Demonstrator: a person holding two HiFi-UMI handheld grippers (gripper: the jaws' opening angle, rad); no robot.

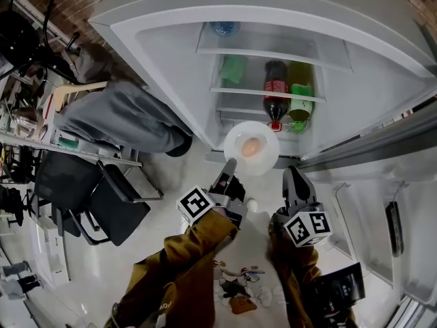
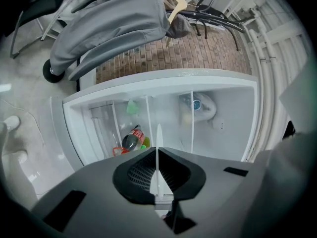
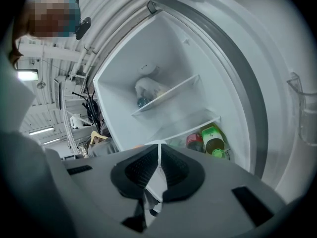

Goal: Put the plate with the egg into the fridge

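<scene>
Left gripper (image 1: 231, 164) and right gripper (image 1: 287, 174), fingers (image 2: 136, 175) pinching the plate (image 1: 238, 158) rim, carry the egg (image 1: 250, 147) before the open fridge (image 1: 382, 80); next probably sliding it level onto a shelf (image 1: 246, 92).

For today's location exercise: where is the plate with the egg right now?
In the head view's centre, the plate hangs between left gripper and right gripper, before the open fridge, below its cola bottle.

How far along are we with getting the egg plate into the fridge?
Done: fridge stands open, plate with egg picked up. In hand: left gripper and right gripper clamp its rim, in front of the opening. Left: set it on a shelf, release.
</scene>
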